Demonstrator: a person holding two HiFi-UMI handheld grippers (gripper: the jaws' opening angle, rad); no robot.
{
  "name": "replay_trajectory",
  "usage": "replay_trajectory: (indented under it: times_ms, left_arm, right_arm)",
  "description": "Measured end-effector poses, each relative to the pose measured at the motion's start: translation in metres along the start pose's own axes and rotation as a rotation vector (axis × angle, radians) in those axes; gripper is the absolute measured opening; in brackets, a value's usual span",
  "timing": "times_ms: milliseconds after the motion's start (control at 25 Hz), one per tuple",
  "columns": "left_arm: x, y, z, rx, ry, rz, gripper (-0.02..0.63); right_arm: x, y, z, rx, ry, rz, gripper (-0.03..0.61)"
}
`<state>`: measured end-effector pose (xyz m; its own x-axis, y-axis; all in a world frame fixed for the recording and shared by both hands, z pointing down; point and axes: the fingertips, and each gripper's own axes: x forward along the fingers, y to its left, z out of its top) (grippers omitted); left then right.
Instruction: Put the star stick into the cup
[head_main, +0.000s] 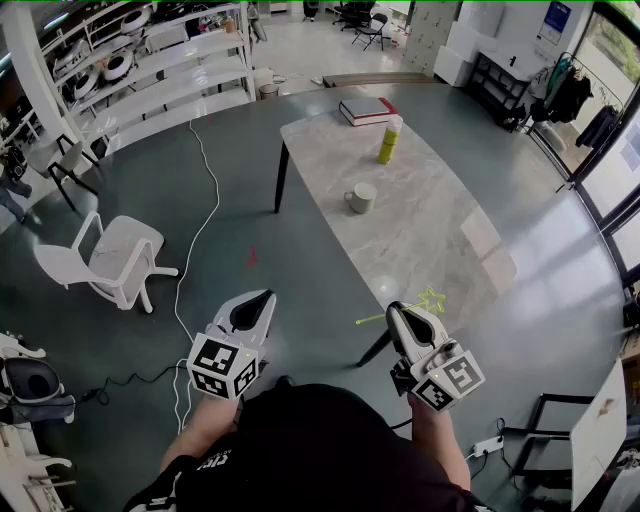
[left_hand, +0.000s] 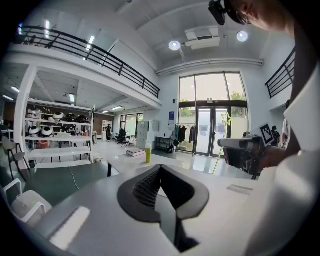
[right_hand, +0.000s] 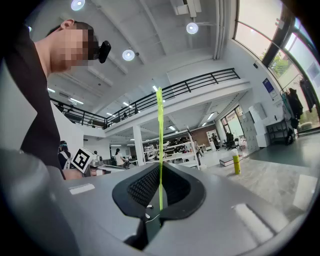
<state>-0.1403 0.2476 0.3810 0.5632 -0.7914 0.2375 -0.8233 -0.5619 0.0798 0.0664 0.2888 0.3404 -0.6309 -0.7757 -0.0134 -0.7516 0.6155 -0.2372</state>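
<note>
The star stick (head_main: 430, 299), thin and yellow-green with a star at one end, is clamped crosswise in my right gripper (head_main: 399, 311), which is shut on it in front of the person, off the table's near end. In the right gripper view the stick (right_hand: 160, 145) rises straight up from between the jaws. The pale cup (head_main: 361, 197) stands on the marble table (head_main: 440, 240), well ahead of both grippers. My left gripper (head_main: 265, 297) hovers over the floor to the left, shut and holding nothing. The left gripper view shows the star (left_hand: 226, 118) above the right gripper.
A yellow bottle (head_main: 389, 140) and a red-edged book (head_main: 366, 110) sit at the table's far end. A white chair (head_main: 108, 258) and a white cable (head_main: 196, 250) are on the floor at left. Shelving (head_main: 160, 80) lines the back left.
</note>
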Motion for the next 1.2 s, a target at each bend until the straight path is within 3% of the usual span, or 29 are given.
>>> replay_trajectory:
  times_ms: [760,1200]
  left_arm:
    - [0.000,0.022,-0.001,-0.009,-0.003,-0.031,0.003]
    - [-0.030,0.080,-0.020,-0.026,-0.001,-0.028,0.003]
  right_arm:
    - [0.025,0.014,0.001,-0.001,-0.010,-0.004,0.028]
    - [0.079,0.055,-0.021,0.021,0.005,0.009,0.028]
